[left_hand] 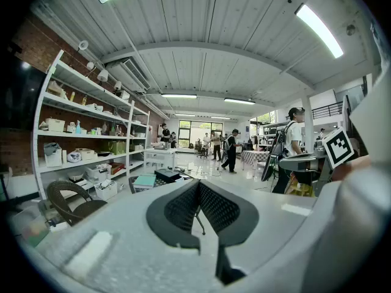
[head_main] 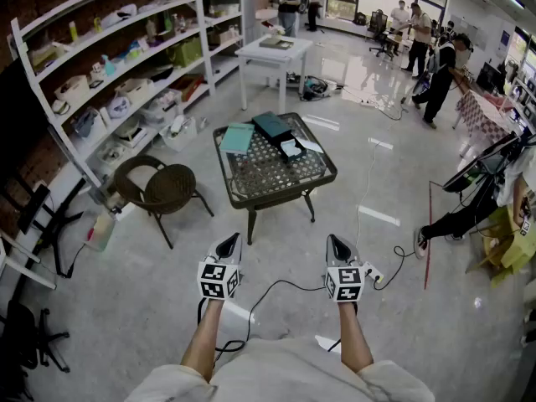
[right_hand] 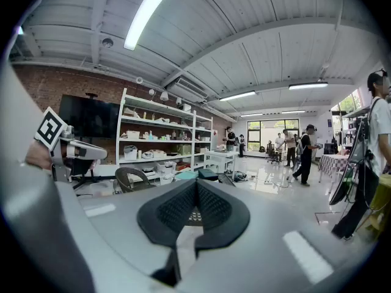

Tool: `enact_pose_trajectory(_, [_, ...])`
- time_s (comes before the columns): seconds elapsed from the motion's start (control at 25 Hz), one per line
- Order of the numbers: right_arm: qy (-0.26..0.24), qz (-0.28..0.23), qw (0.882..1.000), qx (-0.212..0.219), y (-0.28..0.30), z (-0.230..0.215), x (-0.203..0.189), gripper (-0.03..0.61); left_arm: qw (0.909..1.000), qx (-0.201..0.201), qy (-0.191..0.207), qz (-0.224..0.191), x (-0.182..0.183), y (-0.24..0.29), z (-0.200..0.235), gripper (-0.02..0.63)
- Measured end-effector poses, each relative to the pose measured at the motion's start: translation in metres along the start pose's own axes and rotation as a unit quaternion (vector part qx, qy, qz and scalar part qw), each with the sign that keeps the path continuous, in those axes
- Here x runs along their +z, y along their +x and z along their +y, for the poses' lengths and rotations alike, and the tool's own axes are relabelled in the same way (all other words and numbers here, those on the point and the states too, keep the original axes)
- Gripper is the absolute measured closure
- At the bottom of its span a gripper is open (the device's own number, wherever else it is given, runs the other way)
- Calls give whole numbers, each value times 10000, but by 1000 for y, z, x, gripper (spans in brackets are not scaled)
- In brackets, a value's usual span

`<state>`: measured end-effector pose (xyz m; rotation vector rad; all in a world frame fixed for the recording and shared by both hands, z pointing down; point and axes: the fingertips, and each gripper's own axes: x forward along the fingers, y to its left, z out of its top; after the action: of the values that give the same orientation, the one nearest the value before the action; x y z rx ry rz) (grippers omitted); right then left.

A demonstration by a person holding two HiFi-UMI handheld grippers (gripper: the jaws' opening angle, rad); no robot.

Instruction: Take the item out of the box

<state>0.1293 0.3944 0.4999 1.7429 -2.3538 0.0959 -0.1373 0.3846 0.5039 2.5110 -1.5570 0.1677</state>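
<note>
A low dark table (head_main: 322, 178) stands a few steps ahead. On it lie a dark box (head_main: 272, 126), a flat teal lid (head_main: 238, 137) and a small white and teal item (head_main: 292, 148). I hold my left gripper (head_main: 228, 245) and right gripper (head_main: 337, 245) side by side over the floor, well short of the table. Both point at it, both are shut, and neither holds anything. In the left gripper view the closed jaws (left_hand: 198, 185) sit below the distant dark box (left_hand: 166, 175). The right gripper view shows its jaws (right_hand: 195, 185) meeting under the same box (right_hand: 206, 174).
A wicker chair (head_main: 159, 187) stands left of the table, with white shelving (head_main: 109, 65) full of boxes behind it. A white table (head_main: 272, 57) is further back. Cables (head_main: 276, 287) and a power strip (head_main: 371, 272) lie on the floor near me. Several people stand at the far right.
</note>
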Motion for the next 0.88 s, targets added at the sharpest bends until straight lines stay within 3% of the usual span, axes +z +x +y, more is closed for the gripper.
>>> enact_pose_trajectory(0.88, [-127,-294,9992,255,-11,-32,-12,578,9999,91,11,52,-10,22,-50,609])
